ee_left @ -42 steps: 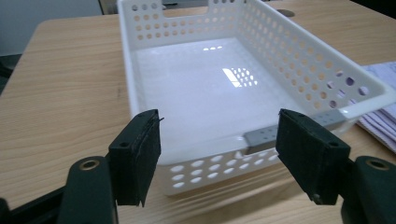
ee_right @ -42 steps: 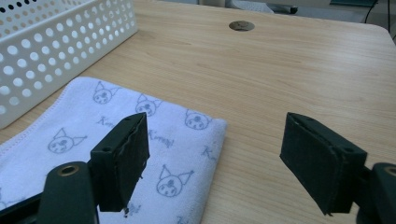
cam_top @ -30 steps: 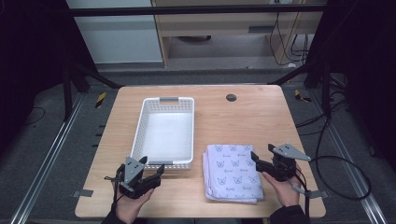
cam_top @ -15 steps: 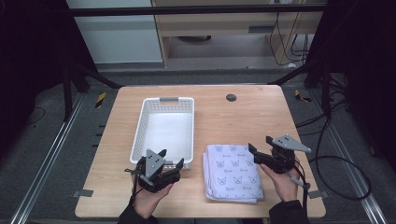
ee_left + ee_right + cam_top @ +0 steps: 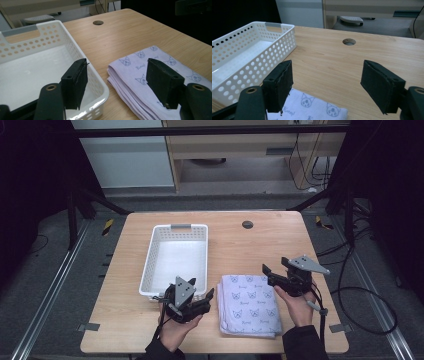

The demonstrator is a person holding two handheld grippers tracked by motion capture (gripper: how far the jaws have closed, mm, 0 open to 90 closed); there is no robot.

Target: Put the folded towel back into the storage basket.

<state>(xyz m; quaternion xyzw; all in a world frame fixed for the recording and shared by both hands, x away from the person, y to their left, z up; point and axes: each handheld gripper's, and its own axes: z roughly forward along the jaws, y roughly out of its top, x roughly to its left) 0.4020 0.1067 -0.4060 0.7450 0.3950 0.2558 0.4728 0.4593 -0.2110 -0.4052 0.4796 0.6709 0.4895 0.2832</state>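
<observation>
Since a second before, the left gripper (image 5: pixel 204 296) had slid sideways along the front of the desk (image 5: pixel 240 247), from the left corner to a spot just by the folded cloth (image 5: pixel 249 303). The right gripper (image 5: pixel 268 272) had lifted a little and leaned in over the far right corner of the cloth.

The cloth was pale purple with small cat faces on it. It lay flat near the front edge of the desk, folded in layers, just to the right of the white basket (image 5: pixel 174 231).

In the left gripper view, the left jaws stood wide apart with nothing between them. One jaw hung over the near corner of the basket (image 5: pixel 102 91). The other jaw hung over the cloth (image 5: pixel 130 72). The folded left edge of the cloth lay in the gap between them, lower down, and I could not tell if a jaw touched it.

In the right gripper view, the right jaws were also spread wide and held nothing. The cloth's far edge (image 5: pixel 312 107) lay under the left jaw, and bare desk (image 5: pixel 332 62) showed in the gap.
</observation>
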